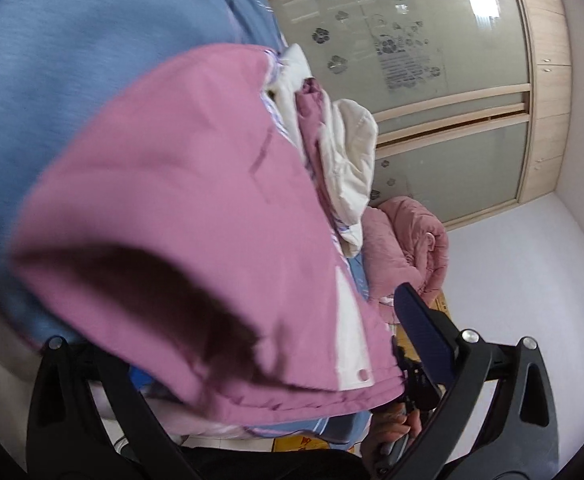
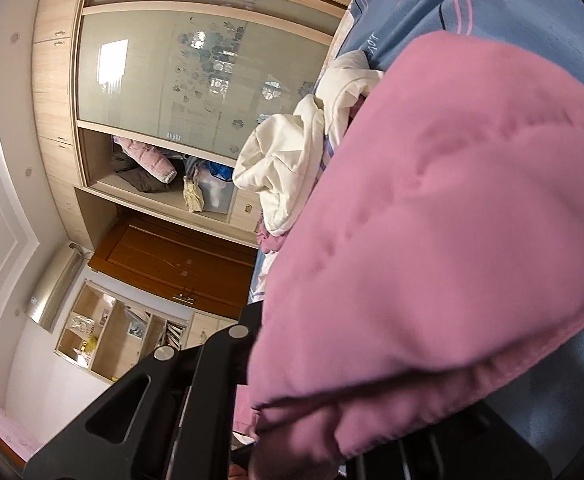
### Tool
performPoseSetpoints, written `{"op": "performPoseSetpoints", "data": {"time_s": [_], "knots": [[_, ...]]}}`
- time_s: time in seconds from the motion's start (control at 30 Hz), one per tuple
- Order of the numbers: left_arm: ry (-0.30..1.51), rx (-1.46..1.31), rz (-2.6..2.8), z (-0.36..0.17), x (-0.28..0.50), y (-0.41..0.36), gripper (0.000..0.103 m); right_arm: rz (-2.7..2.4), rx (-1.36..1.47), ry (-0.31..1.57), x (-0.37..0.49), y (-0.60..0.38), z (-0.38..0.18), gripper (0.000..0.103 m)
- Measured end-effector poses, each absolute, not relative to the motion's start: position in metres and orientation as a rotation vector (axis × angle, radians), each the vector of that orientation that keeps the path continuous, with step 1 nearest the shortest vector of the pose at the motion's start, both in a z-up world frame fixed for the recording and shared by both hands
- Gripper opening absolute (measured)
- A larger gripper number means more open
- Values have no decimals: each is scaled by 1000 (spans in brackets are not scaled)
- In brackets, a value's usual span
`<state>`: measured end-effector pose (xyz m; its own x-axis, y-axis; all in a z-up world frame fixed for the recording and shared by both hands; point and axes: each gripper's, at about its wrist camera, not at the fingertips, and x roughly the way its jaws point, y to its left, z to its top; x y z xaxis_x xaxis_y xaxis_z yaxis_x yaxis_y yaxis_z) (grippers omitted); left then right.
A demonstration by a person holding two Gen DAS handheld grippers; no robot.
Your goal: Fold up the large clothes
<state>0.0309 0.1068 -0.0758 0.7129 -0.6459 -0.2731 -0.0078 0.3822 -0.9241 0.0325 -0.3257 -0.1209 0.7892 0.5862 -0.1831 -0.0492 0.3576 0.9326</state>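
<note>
A large pink padded jacket with a white lining and hood is lifted over a blue bedspread. It drapes over my left gripper; one dark blue finger pad shows to its right, the other is hidden under the cloth. In the right wrist view the same jacket covers my right gripper, and its white hood hangs behind. Only the left black linkage shows there; the fingertips are hidden.
A wardrobe with frosted sliding doors stands behind the bed. A second pink quilted garment lies at the bed edge. An open shelf with clothes, a brown door and white wall are around.
</note>
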Motion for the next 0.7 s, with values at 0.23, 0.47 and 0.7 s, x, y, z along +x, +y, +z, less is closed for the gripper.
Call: {"op": "performPoseSetpoints", "data": {"time_s": [0.23, 0.47, 0.7], "knots": [[670, -973, -343, -66, 38, 79, 100, 353, 1022, 614, 26, -321, -122, 9], [674, -653, -172, -45, 46, 52, 61, 243, 808, 712, 24, -303, -124, 9], [665, -457, -80, -32, 48, 50, 15, 188, 671, 733, 21, -290, -126, 9]]}}
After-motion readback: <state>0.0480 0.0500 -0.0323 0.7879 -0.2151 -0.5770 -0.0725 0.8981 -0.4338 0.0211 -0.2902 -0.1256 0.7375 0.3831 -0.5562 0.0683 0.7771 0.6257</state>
